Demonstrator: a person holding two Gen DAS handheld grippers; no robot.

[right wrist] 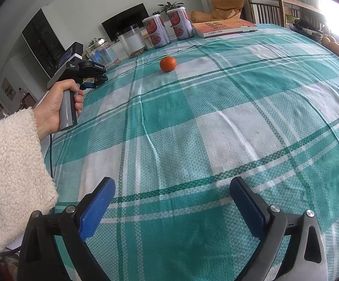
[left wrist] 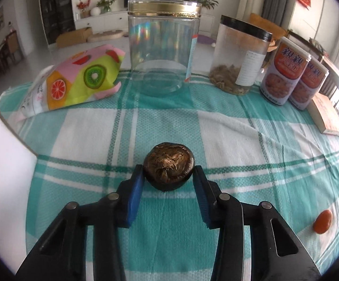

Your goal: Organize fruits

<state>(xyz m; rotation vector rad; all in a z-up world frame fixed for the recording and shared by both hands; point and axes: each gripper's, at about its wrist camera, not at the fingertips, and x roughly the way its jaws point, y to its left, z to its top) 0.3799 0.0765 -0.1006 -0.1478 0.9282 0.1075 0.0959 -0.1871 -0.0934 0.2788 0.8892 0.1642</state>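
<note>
In the left wrist view my left gripper point(left wrist: 168, 172) is shut on a dark brown, wrinkled round fruit point(left wrist: 168, 165), held between the blue pads just above the checked cloth. A small orange tangerine point(left wrist: 323, 221) lies at the right edge of that view; it also shows in the right wrist view point(right wrist: 168, 64), far ahead on the cloth. My right gripper point(right wrist: 173, 188) is open and empty, low over the near part of the table. The left gripper point(right wrist: 94, 79) shows there at far left, held by a hand in a fleece sleeve.
An empty clear jar with a gold rim point(left wrist: 163, 46) stands ahead of the left gripper. Beside it are a fruit-print bag point(left wrist: 75, 79), a black-lidded jar point(left wrist: 239, 56), two red cans point(left wrist: 284, 72) and a book point(left wrist: 326, 114). A white box point(left wrist: 3, 154) is at left.
</note>
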